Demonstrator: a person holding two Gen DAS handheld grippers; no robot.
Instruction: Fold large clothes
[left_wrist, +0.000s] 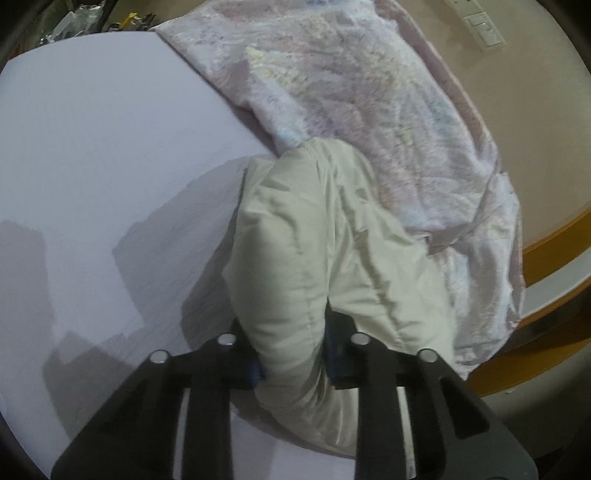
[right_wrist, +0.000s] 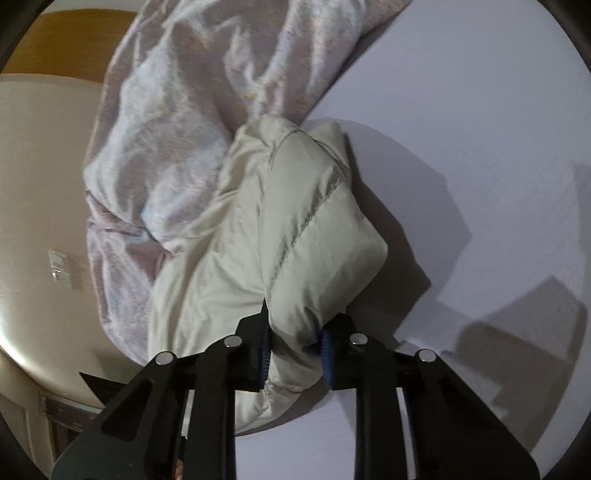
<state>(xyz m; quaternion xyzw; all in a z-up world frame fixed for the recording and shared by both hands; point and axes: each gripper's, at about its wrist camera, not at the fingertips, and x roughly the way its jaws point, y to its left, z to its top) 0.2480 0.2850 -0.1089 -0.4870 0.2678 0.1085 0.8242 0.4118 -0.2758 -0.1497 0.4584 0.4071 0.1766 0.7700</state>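
A padded, pale grey-green garment is gripped at both ends. In the left wrist view, a thick roll of it is clamped between the blue pads of the left gripper, the jaws being held fairly wide apart by the bulk of the fabric. From there the garment is stretched away across the pale lilac sheet toward the far side, where it is met by a crumpled, pastel-patterned blanket. In the right wrist view, a quilted fold of the same garment is pinched by the right gripper, its jaws likewise closed on padding. The blanket is seen just left of the garment, touching it. A beige wall with a switch plate is seen at the left, and a wooden frame at the right of the left view.
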